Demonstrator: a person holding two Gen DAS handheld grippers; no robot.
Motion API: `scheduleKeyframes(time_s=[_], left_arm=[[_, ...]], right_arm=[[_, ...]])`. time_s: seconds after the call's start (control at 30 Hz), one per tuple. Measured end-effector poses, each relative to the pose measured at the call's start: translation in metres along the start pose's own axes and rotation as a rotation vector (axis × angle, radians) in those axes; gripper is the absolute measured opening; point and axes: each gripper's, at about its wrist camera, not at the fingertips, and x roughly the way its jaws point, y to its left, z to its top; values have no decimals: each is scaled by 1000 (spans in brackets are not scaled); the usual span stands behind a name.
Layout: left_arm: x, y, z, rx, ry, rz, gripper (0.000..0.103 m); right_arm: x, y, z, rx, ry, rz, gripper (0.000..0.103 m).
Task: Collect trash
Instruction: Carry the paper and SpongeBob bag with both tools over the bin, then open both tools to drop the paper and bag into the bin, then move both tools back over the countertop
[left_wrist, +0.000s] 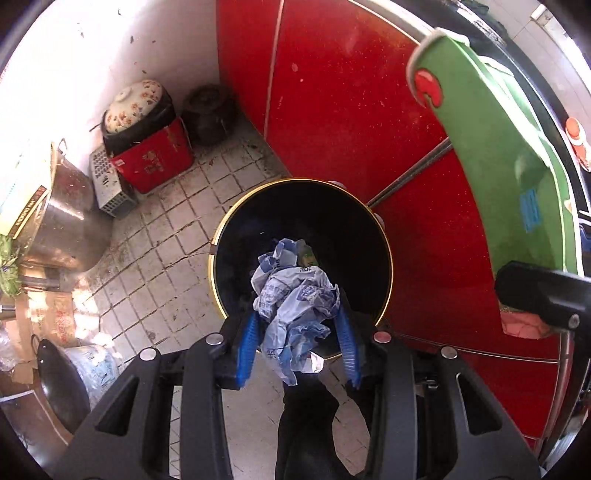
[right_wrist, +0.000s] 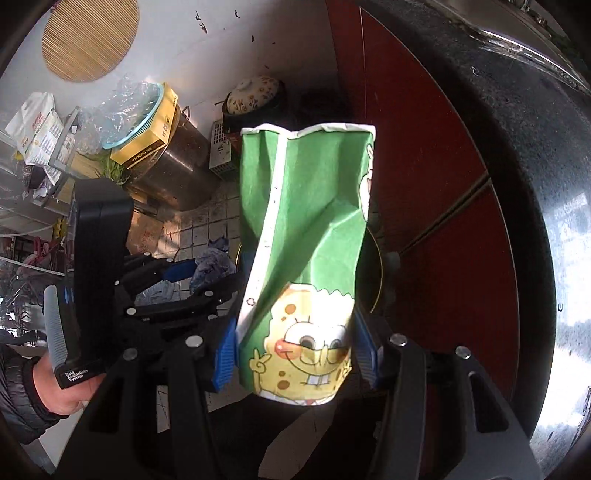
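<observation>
Contents at the bottom of the black bin (left_wrist: 236, 236) were lost in shadow. Grimy white floor tiles (left_wrist: 166, 258) and red cabinet doors (left_wrist: 343, 110) were seen around it. A crumpled blue-printed wrapper (left_wrist: 295, 299) was clamped in the left gripper (left_wrist: 297, 332) above the bin; a creased green cartoon carton (right_wrist: 306, 229) was clamped in the right gripper (right_wrist: 295, 354).

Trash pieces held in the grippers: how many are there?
2: a crumpled plastic bag in the left gripper above the bin, and a crushed green paper cup in the right gripper.
</observation>
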Motion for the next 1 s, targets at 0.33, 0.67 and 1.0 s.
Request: scheduleKeyframes(time_s=[0.33, 0.67, 1.0], left_arm=[[11, -2, -1, 101, 3, -48, 77], [-11, 2, 5, 36, 2, -12, 86], [-99, -87, 29, 217, -67, -8, 97]], right_arm=[[8, -14, 12, 18, 31, 60, 69], [-34, -17, -1, 3, -16, 23, 79], [-177, -65, -58, 170, -271, -124, 88]])
